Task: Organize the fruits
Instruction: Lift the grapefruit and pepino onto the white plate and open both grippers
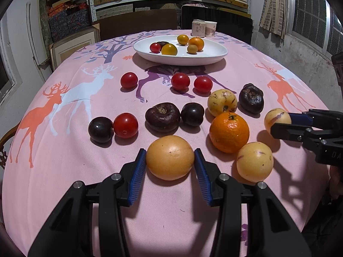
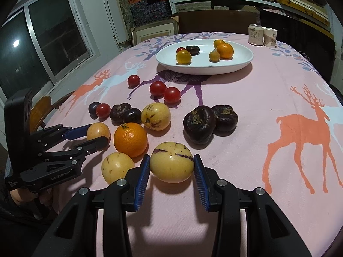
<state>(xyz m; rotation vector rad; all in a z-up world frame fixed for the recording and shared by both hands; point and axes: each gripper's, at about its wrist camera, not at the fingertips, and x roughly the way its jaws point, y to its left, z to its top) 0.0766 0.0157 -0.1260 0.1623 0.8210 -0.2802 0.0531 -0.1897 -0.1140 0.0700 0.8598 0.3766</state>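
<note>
Both grippers are closed on pale yellow fruit lying on the table: the left gripper [image 1: 170, 160] pinches a plain yellow fruit [image 1: 170, 157], the right gripper [image 2: 171, 163] a purple-streaked fruit [image 2: 171, 161], blue pads touching each side. The next step is likely carrying them to the white plate [image 1: 214, 56] beyond. Lift straight up first, clear the orange [image 1: 229, 132] between them, and release low to stop rolling.
</note>
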